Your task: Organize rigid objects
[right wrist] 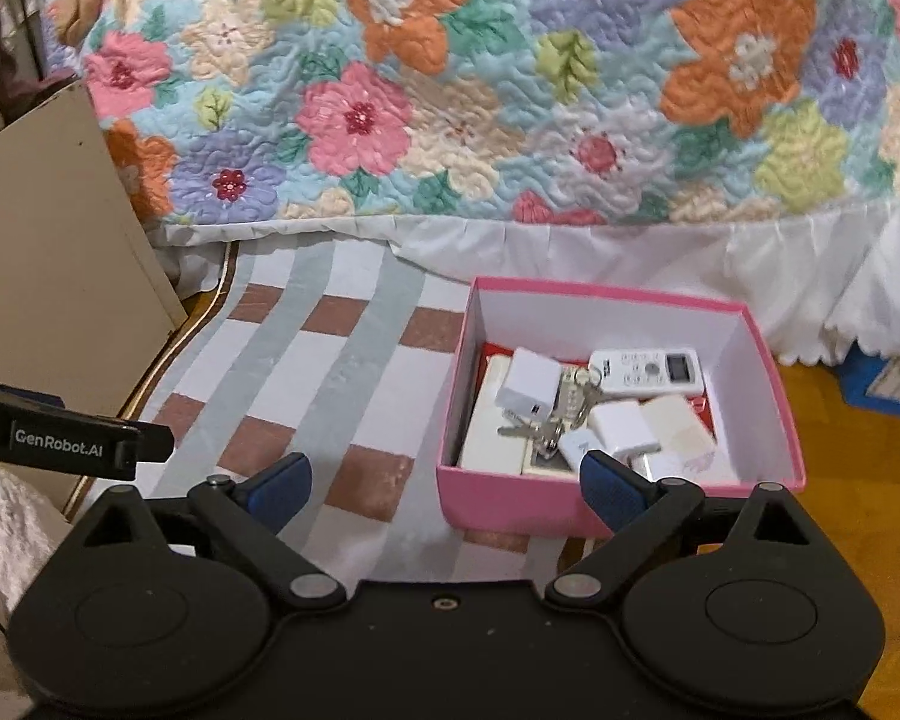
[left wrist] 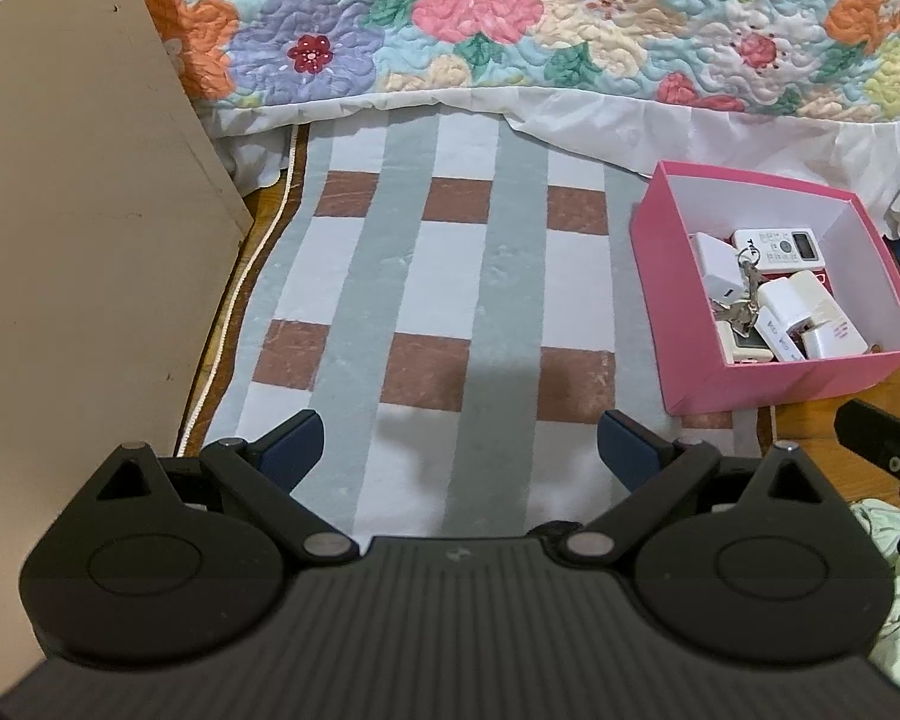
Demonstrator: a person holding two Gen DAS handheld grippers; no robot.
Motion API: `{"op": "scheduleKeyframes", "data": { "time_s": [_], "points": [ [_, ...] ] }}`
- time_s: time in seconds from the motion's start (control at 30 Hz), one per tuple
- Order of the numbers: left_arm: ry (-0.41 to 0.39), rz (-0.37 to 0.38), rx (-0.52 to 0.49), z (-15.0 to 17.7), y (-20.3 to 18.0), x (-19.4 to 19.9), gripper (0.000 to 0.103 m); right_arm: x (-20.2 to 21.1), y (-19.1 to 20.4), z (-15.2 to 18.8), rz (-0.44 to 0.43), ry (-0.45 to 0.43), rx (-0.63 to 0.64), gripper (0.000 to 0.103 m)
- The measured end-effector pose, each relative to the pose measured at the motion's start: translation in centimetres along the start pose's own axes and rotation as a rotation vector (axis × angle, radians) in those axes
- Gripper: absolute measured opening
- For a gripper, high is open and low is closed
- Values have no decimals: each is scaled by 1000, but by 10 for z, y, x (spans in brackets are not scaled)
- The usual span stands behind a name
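At the far left a tall beige board panel (left wrist: 72,228) leans beside the bed, with nothing of mine against it. Next comes the grey, white and brown checked rug (left wrist: 450,276) on the floor, and as far as I can see no loose item lies on it. My left gripper (left wrist: 459,450) hangs over the rug's near edge with its blue-padded fingers spread wide and nothing between them. My right gripper (right wrist: 447,483) is likewise spread and empty, its right finger just in front of the near wall of the pink cardboard box with a white lining (right wrist: 510,498). That box sits at the rug's right edge, below the flower-patterned quilt (right wrist: 510,90) on the bed. Inside it lie a white remote control with a small screen (right wrist: 648,369), several white plug adapters (right wrist: 528,387) and a bunch of metal keys (right wrist: 561,414), piled together. I judge the gathering done, or nearly so: everything rigid in view is already in the box. What may remain is tidying the pile or fetching items outside these views.
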State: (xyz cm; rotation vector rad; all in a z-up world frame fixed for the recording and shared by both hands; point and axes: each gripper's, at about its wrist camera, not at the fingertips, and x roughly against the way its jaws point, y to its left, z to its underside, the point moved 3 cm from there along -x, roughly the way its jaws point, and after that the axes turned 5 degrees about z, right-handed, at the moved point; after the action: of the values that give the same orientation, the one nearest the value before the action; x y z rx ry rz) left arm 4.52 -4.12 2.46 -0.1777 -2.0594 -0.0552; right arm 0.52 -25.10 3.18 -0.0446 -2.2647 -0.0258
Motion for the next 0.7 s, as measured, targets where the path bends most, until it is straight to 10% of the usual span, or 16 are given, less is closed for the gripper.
{"op": "scheduleKeyframes", "data": {
  "time_s": [0.7],
  "points": [
    [13,6,-42,5,-1,7,99,3,1,4,15,58,-40,98]
  ]
}}
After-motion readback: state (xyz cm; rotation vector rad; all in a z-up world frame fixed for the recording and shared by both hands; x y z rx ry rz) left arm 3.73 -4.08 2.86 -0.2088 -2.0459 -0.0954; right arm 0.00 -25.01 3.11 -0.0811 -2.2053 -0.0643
